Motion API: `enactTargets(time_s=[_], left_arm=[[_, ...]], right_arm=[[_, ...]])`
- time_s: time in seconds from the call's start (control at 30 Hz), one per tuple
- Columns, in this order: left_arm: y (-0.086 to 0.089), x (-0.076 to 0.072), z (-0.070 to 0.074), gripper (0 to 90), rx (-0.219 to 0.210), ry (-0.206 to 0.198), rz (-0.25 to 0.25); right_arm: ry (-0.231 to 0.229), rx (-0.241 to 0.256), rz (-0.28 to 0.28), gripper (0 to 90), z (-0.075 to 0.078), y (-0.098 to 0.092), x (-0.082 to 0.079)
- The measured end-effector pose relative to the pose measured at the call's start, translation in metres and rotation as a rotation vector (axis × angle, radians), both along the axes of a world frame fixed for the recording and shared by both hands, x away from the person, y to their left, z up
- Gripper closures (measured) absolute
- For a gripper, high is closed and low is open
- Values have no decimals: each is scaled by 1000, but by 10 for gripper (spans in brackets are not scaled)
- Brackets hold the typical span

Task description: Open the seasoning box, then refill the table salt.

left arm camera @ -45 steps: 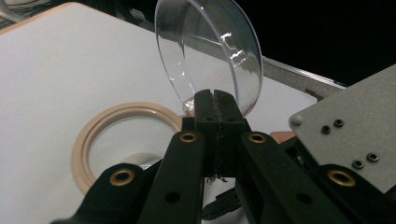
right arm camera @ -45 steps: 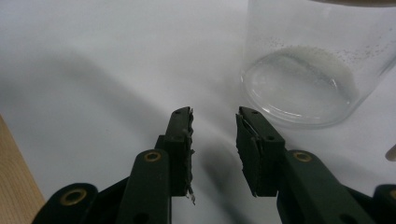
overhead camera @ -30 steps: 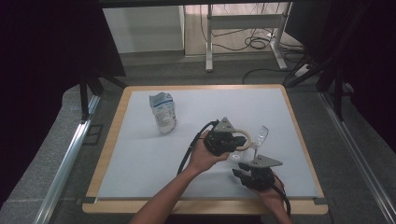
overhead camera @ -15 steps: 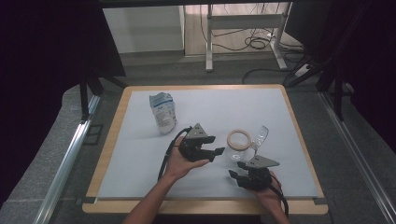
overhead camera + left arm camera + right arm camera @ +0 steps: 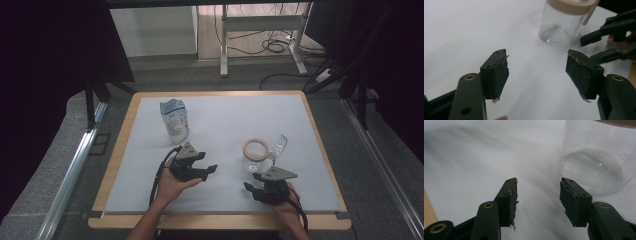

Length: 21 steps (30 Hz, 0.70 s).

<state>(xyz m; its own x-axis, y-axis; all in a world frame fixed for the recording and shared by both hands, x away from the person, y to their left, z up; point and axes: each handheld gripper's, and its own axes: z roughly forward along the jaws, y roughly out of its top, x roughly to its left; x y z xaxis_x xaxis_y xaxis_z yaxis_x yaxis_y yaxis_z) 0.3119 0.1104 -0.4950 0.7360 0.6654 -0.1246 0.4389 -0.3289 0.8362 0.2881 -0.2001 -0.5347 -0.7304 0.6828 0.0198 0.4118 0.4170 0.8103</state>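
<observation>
- Clear glass jar [image 5: 256, 156] with a tan rim stands on the white table [image 5: 225, 120], right of centre, its hinged lid [image 5: 281, 144] flipped open behind it.
- Our left gripper [image 5: 205, 170] hovers near the front middle, jaws wide apart, empty; in the left gripper view the jar [image 5: 564, 23] sits ahead, well apart from the pads.
- Our right gripper [image 5: 252, 189] is just in front of the jar, jaws apart, nothing between them; the right gripper view has the jar base [image 5: 596, 173] close, up and to the right.
- White-blue pouch [image 5: 174, 119] stands untouched at the back left.
- We judge: jar open and looks empty, bar some specks on the glass. Pouch not yet picked up, so filling and closing are left.
</observation>
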Motion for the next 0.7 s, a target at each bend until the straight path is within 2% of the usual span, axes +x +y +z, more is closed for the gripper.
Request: enactTargets(time_s=[0.1,0.17,0.27,0.5,0.7], left_arm=[[10,-3,-7,341,-14,11,29],[14,-3,-9,344,-3,16,33],[20,-4,-11,356,-9,19,42],[30,-8,-13,368,-24,18,79],[46,-10,-13,383,-25,11,133]], right_arm=[[-2,2,-1,483,0,0,0],[-3,1,1,483,-1,1,0],[-6,-1,4,481,0,2,0],[-14,-4,9,475,0,3,0],[-19,-7,8,473,1,4,-1]])
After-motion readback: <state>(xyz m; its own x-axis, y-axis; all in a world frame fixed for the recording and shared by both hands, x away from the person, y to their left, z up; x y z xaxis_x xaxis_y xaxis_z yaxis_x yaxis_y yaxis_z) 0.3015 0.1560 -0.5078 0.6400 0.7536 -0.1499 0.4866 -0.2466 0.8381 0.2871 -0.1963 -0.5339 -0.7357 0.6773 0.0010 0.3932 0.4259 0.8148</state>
